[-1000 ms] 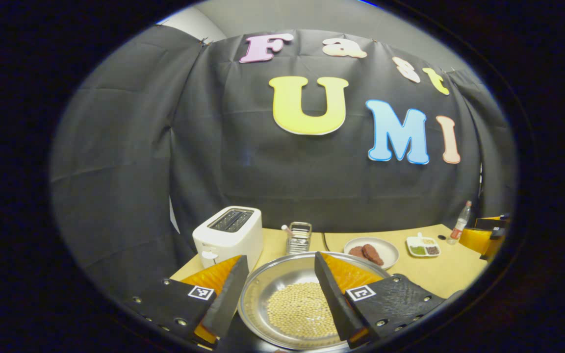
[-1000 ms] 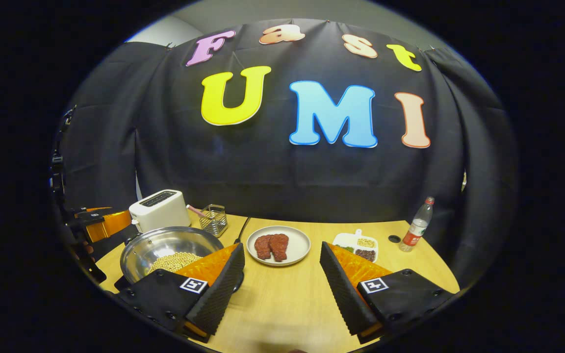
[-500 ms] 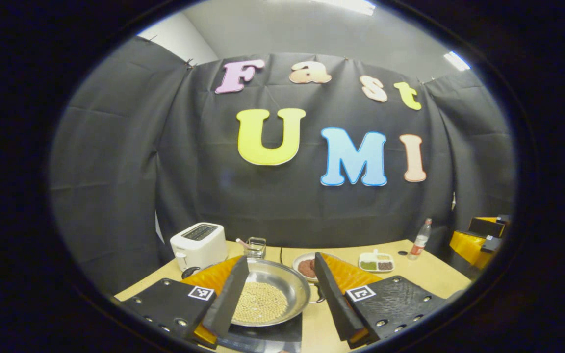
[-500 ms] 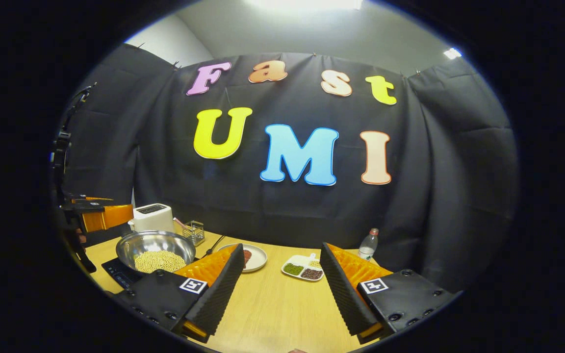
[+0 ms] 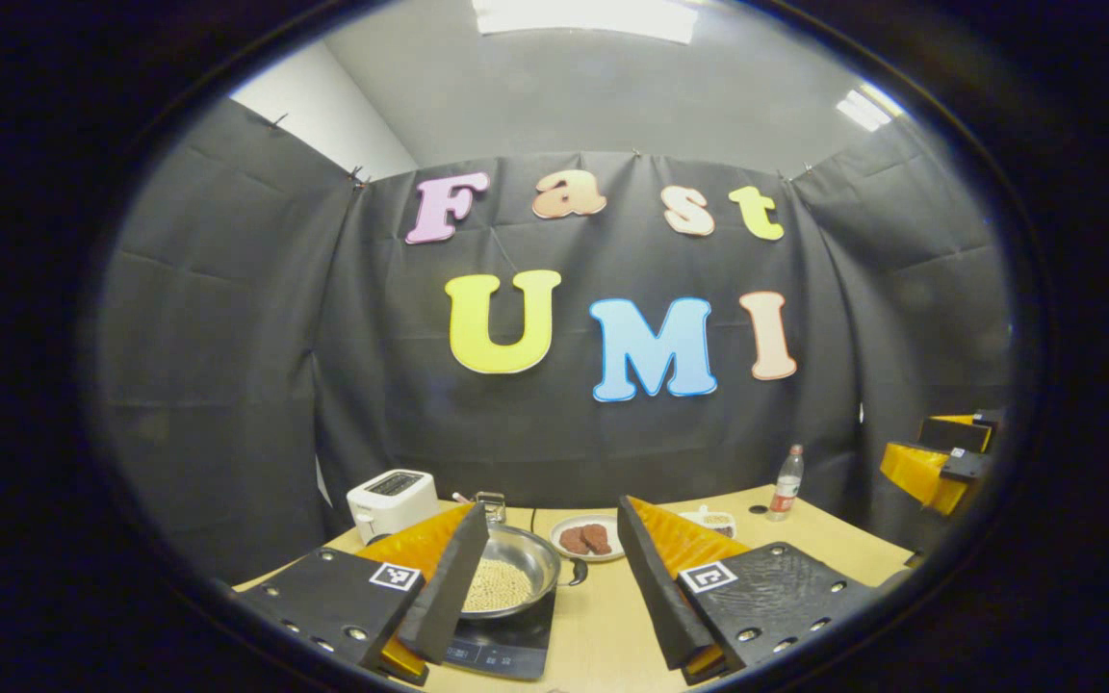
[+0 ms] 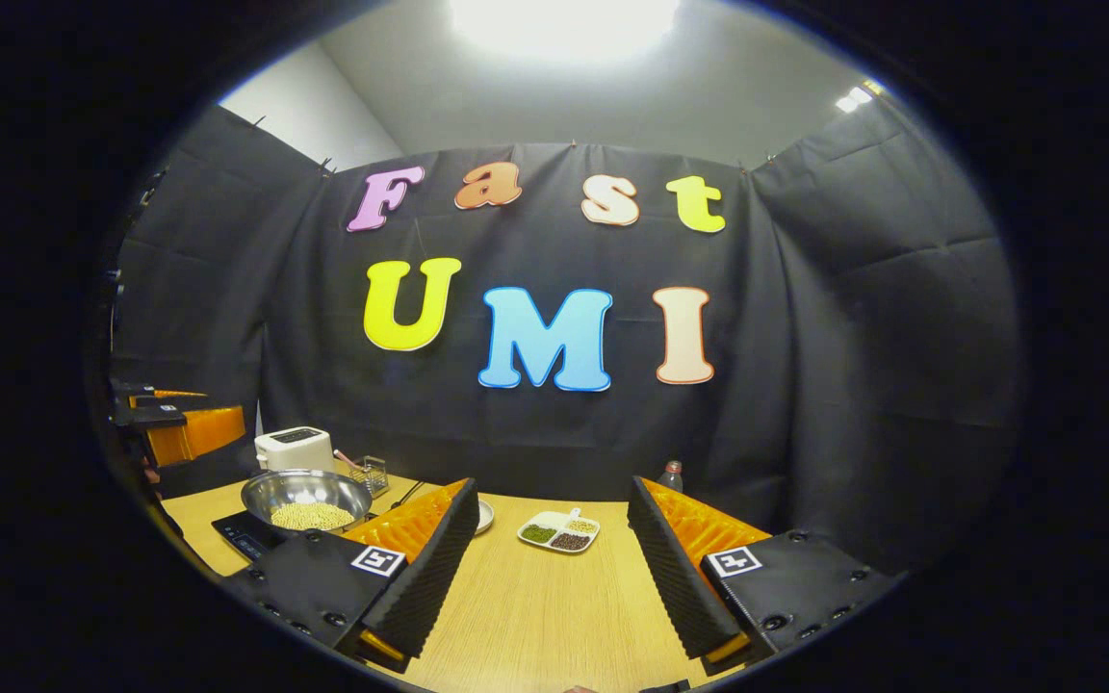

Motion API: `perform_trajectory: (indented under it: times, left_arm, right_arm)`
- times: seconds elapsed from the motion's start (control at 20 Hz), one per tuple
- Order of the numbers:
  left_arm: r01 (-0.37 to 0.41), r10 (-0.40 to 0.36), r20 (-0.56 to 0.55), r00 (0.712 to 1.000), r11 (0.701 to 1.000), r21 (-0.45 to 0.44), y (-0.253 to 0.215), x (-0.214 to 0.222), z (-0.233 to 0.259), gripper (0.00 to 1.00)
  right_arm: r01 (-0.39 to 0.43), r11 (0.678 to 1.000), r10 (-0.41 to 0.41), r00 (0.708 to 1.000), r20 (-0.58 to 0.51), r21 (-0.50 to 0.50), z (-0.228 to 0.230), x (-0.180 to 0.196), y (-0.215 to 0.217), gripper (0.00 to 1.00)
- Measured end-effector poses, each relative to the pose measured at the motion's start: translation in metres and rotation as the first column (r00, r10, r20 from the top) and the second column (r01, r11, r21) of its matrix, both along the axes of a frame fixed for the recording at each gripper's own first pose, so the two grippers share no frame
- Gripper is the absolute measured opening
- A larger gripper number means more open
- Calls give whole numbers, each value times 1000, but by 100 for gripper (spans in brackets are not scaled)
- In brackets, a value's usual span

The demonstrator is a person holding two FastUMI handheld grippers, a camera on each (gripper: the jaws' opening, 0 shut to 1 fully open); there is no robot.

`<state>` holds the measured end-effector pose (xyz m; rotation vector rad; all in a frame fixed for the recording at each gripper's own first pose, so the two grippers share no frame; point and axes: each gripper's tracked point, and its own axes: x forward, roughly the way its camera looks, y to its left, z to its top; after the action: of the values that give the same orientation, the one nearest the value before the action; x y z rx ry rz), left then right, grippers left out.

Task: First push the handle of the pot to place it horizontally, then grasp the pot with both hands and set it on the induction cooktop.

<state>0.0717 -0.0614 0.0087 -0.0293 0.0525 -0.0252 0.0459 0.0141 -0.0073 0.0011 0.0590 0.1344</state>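
A steel pot holding pale beans sits on the black induction cooktop, its short dark handle pointing right. My left gripper is open and empty, held back from the pot and above it. In the right gripper view the pot and the cooktop lie at the far left of the table. My right gripper is open over bare wood with nothing between its fingers. The right gripper hangs at the far right of the left gripper view, and the left gripper at the far left of the right gripper view.
On the wooden table a white toaster and a wire holder stand behind the pot. A plate of meat, a divided dish of beans and a bottle lie to its right.
Both grippers have drawn back and up from the pot, which now looks small and far. They stayed open. The pot has stayed on the cooktop.
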Motion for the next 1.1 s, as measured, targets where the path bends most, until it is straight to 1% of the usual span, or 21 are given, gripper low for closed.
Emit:
perform_trajectory:
  times: [0.05, 0.2, 0.25, 0.35, 0.55, 0.6, 0.65, 0.7, 0.75, 0.95, 1.1]
  left_arm:
    - [3, -3, 3, 1000, 1000, 4, 0, -8, 1, 79]
    - [1, -1, 17, 1000, 1000, 6, 9, -29, 8, 79]
    - [-2, 1, 18, 1000, 1000, 5, 14, -35, 10, 79]
    - [-15, 15, 21, 1000, 1000, 8, 30, -48, 14, 79]
    - [-33, 32, 62, 998, 999, 13, 57, -75, 34, 79]
    - [-36, 35, 70, 997, 999, 21, 63, -80, 38, 82]
    - [-38, 36, 80, 996, 999, 26, 66, -86, 39, 79]
    - [-37, 35, 84, 996, 999, 24, 68, -90, 42, 82]
    - [-33, 32, 82, 996, 999, 17, 69, -94, 42, 79]
    - [-30, 30, 96, 995, 1000, -5, 79, -108, 47, 79]
    - [-22, 23, 104, 994, 1000, -13, 83, -116, 46, 79]
  right_arm:
    - [-2, 1000, 2, 1000, 5, 5, 4, -6, -1, 98]
    - [14, 1000, -14, 1000, 18, 10, 14, -23, -6, 96]
    - [21, 1000, -21, 999, 24, 13, 18, -30, -6, 98]
    - [30, 1000, -30, 999, 36, 9, 25, -41, -5, 98]
    - [42, 999, -43, 997, 58, 21, 40, -65, -1, 98]
    - [44, 999, -45, 997, 59, 24, 43, -71, 0, 98]
    - [43, 999, -45, 997, 66, 28, 44, -75, 3, 98]
    - [49, 998, -52, 996, 70, 32, 46, -80, 4, 98]
    - [49, 998, -51, 996, 73, 37, 47, -85, 6, 98]
    - [42, 999, -45, 995, 84, 30, 54, -105, 15, 98]
    - [52, 998, -54, 993, 102, 19, 61, -116, 13, 98]
